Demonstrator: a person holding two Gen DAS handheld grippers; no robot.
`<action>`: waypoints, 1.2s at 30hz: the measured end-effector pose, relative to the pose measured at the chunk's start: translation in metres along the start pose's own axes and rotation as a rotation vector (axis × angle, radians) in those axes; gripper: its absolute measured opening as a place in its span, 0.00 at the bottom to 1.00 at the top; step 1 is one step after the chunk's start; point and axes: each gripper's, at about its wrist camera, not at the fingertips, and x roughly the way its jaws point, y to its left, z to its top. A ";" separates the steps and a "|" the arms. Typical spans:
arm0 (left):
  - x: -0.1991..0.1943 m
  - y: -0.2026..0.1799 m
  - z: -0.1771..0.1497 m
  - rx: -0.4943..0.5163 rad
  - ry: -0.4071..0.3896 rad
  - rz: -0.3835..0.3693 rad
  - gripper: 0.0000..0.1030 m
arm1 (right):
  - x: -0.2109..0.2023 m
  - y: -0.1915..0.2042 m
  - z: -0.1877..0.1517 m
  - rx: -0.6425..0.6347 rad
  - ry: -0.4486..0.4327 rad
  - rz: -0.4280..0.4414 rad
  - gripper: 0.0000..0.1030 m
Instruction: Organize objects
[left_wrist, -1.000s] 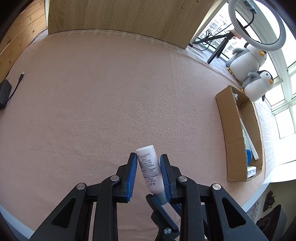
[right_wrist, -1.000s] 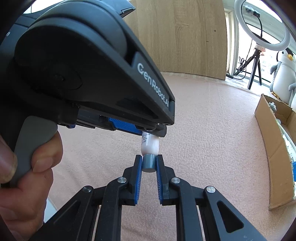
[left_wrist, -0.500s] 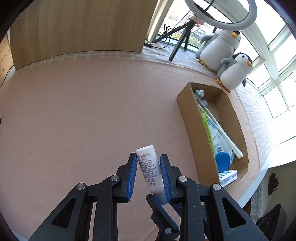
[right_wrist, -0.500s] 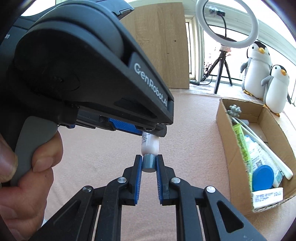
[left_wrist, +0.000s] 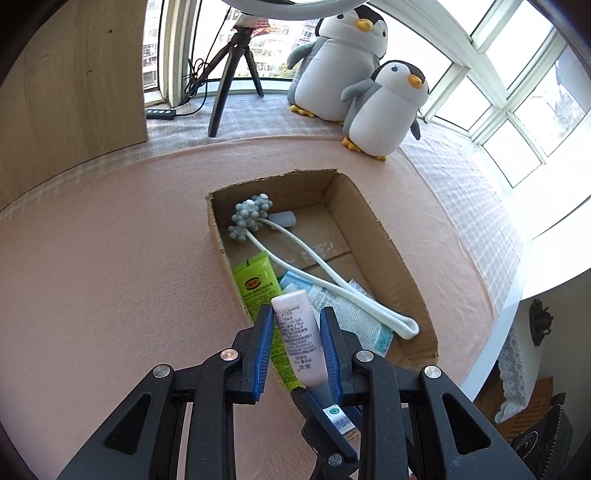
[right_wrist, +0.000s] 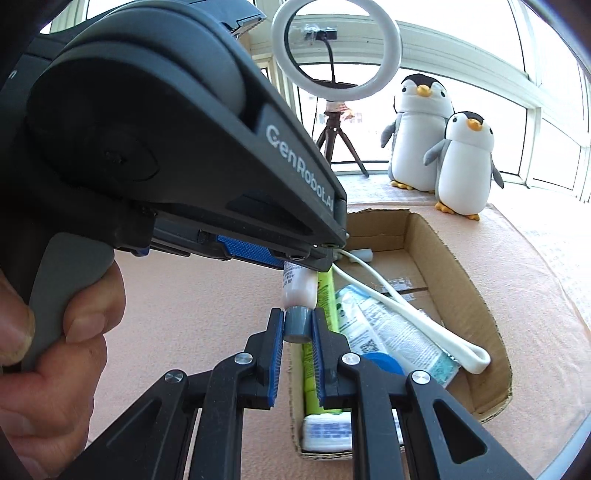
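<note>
A: So, where's the pink tube (left_wrist: 299, 339) rn?

B: Held btwn both grippers. Left gripper (left_wrist: 297, 321) has its blue jaws clamped on the tube body, printed side up, crimped end pointing fwd. Right gripper (right_wrist: 298, 325) has its jaws pinched together on the grey cap (right_wrist: 297, 325) at the other end.

A: And relative to the cardboard box (left_wrist: 384, 236)?

B: In the left wrist view the tube sits over the box's near-left corner, in the air, not touching the desk (left_wrist: 110, 266). In the right wrist view it hangs just left of the box wall.

A: What's in the box already?

B: Green tube (left_wrist: 256, 284) along the left wall, a white massager w/ grey knobby head (left_wrist: 251, 218) lying diagonally across, a light-blue printed tube (right_wrist: 399, 332) under it, a blue round lid (right_wrist: 380, 363), and a white packet (right_wrist: 327, 430) at the near end.

A: Anything else around?

B: Person's hand (right_wrist: 62, 332) gripping the left gripper's handle. Two plush penguins (left_wrist: 369, 81) on the sill past the box, ring light on a tripod (right_wrist: 336, 59) beside them, wood panel (left_wrist: 70, 77) far left. Desk has a pink cloth cover.
</note>
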 end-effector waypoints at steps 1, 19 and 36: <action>0.004 -0.006 0.002 0.009 0.002 -0.005 0.27 | 0.000 -0.006 0.001 0.005 -0.001 -0.008 0.13; 0.018 0.002 0.018 0.071 -0.114 0.214 0.92 | 0.005 -0.052 -0.004 0.077 0.016 -0.161 0.39; -0.063 0.126 -0.030 -0.038 -0.194 0.369 0.99 | 0.010 -0.027 0.016 0.237 0.135 -0.213 0.93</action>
